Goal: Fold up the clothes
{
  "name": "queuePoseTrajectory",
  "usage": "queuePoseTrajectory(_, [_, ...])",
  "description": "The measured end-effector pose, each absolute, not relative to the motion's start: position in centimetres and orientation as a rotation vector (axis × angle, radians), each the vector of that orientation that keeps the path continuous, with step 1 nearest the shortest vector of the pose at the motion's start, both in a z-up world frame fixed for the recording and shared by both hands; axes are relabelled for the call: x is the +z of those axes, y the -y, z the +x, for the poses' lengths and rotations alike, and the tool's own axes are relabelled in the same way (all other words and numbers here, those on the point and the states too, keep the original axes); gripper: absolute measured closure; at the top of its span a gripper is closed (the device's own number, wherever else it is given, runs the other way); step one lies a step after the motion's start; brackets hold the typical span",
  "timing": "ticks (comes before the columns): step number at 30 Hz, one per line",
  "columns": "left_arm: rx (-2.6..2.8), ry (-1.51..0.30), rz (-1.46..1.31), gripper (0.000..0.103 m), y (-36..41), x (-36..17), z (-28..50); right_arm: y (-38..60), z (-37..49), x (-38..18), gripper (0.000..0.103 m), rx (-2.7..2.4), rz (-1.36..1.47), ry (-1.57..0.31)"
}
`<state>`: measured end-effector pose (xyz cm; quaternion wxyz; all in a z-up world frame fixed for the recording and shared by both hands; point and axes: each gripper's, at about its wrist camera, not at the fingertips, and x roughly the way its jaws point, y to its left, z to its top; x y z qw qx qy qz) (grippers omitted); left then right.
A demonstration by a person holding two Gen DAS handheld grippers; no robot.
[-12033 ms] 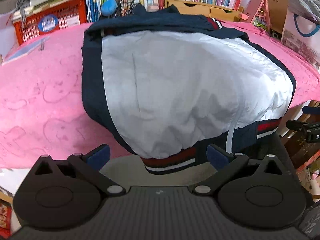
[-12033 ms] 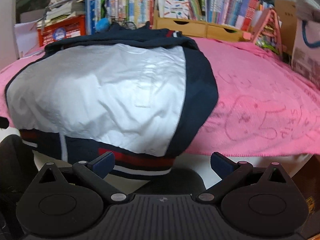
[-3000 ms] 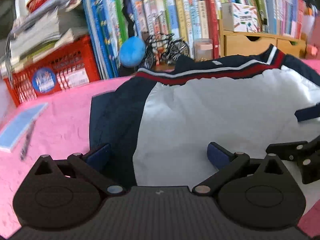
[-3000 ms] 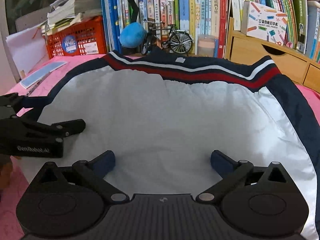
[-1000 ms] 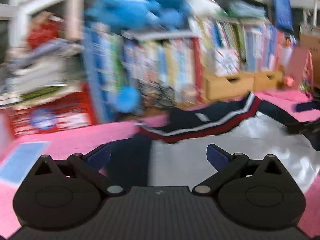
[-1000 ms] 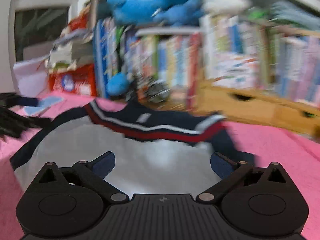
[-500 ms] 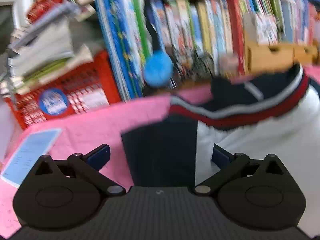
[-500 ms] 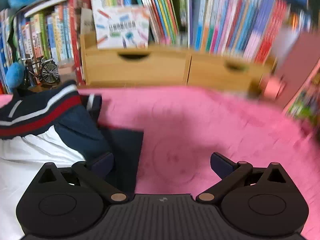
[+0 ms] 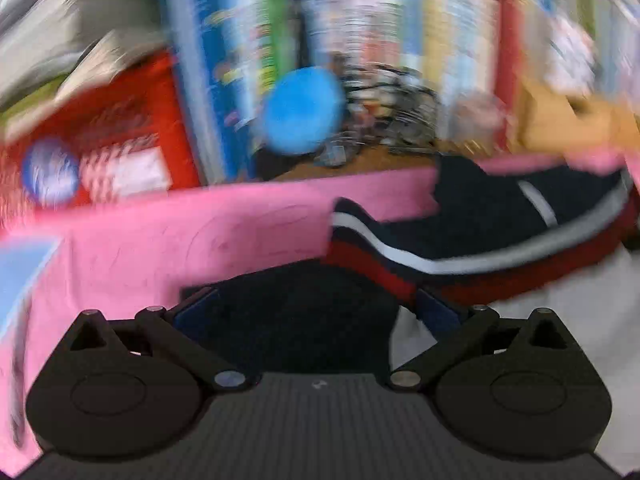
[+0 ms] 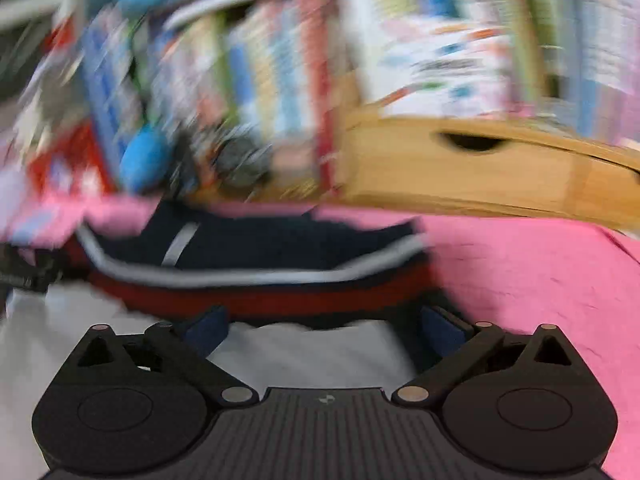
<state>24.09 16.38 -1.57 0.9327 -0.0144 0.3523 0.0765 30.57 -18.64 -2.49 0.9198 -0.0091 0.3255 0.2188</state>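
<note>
- Mostly smeared by motion blur in both wrist views: books [image 9: 360, 40] on the shelf behind reduced to coloured streaks, no titles readable.
- Hard to make out: a dark tangle beside the blue ball [image 9: 300, 110], too blurred to name; red crate [image 9: 104, 136] at far left cut off by the frame edge.
- Cut off too: the lower part of the jacket [image 10: 256, 276], hidden under the black tong bodies in both views; sleeves not traceable.
- Barely visible at the left edge of the right wrist view: a dark scrap of the left tongs [image 9: 316, 308], touching or just over the jacket, cannot tell which.
- Lying flat on the pink cloth [image 10: 540, 280] over the tabletop: jacket with white body, navy side panels, and a navy band with white and red stripes at the far end, near the wooden drawer box [image 10: 480, 168].
- Left tongs spread wide, nothing between the blue pads, hovering low over the navy panel at the jacket's left far corner.
- Right tongs [image 10: 324, 328] likewise spread apart and empty, above the white fabric just short of the striped band, right pad near the jacket's right edge.
</note>
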Motion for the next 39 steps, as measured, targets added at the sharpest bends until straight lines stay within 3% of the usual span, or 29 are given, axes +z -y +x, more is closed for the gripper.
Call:
queuePoseTrajectory(6, [0.165,-0.576,0.071,0.000,-14.6,2.7,17.4,23.7,24.3,0.7,0.000,0.447,0.015,-0.566])
queuePoseTrajectory(10, [0.237,-0.556,0.213,0.000,-14.0,2.6,13.1,26.1,18.5,0.6,0.000,0.399,-0.031,-0.562])
queuePoseTrajectory(15, [0.142,-0.615,0.097,0.000,-12.4,1.8,7.0,31.8,15.2,-2.6,0.000,0.246,0.233,-0.742])
queuePoseTrajectory(17, [0.132,-0.631,0.092,0.000,-10.7,1.6,5.5,32.8,12.9,-3.0,0.000,0.260,0.317,-0.719])
queuePoseTrajectory(27, [0.190,-0.768,-0.012,0.000,-9.0,-1.8,2.6,30.9,5.7,-3.1,0.000,0.317,0.299,-0.624])
queuePoseTrajectory(39, [0.176,-0.752,-0.075,0.000,-9.8,-2.2,1.7,29.2,4.6,-4.6,0.000,0.286,0.228,-0.608])
